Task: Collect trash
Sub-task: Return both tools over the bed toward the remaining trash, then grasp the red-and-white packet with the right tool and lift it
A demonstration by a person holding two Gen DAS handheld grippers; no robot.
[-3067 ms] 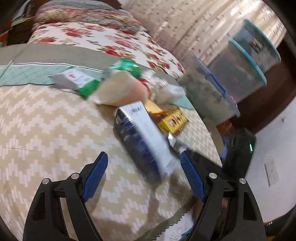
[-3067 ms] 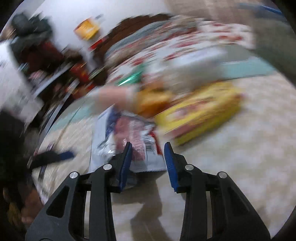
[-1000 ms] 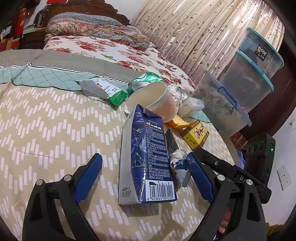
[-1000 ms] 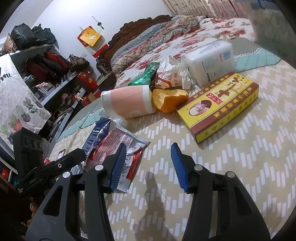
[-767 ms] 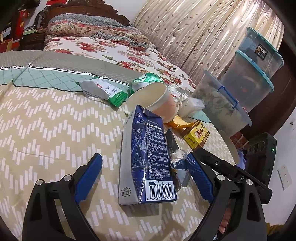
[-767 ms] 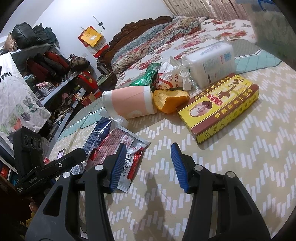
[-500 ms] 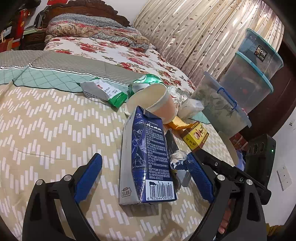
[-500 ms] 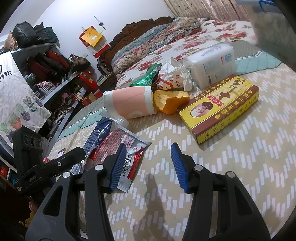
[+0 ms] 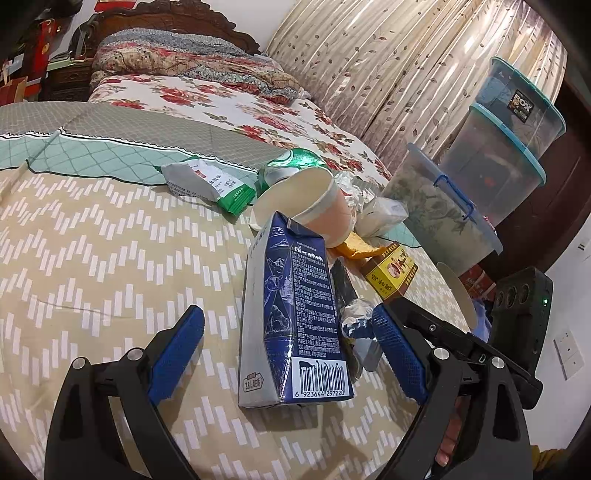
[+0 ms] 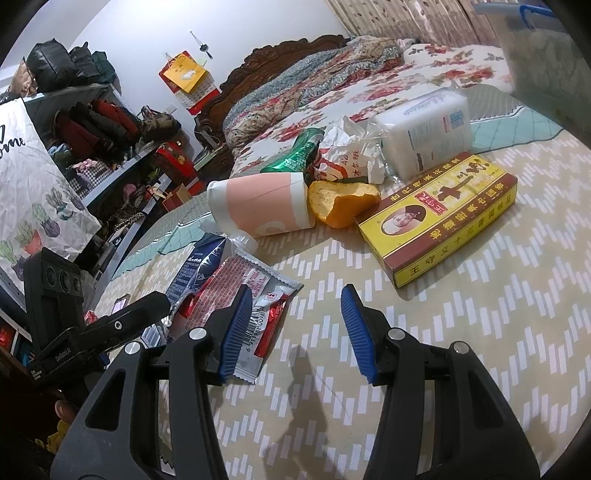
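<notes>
A dark blue milk carton [image 9: 295,306] lies on the zigzag bedspread [image 9: 92,258], between the fingers of my left gripper [image 9: 286,325]. That gripper is open, with a gap on both sides of the carton. My right gripper [image 10: 295,299] is open over bare bedspread with nothing between its fingers. Its left finger overlaps a red and silver wrapper [image 10: 236,284]. Beyond lie a tipped pink paper cup [image 10: 258,210], an orange peel [image 10: 340,203], a yellow box [image 10: 443,214], a green can [image 10: 295,155], crumpled paper [image 10: 347,155] and a green-white wrapper [image 9: 210,184].
A white tissue pack [image 10: 424,129] sits behind the yellow box. Stacked clear storage bins [image 9: 498,147] stand off the bed's right side. A floral quilt and a wooden headboard [image 9: 177,22] lie far back. Shelves of clothes [image 10: 92,129] line the other side.
Since three seconds ago both views have steadied, the carton sits closer between my left fingers, and the right jaws stand a little wider. Over the last second nothing has moved.
</notes>
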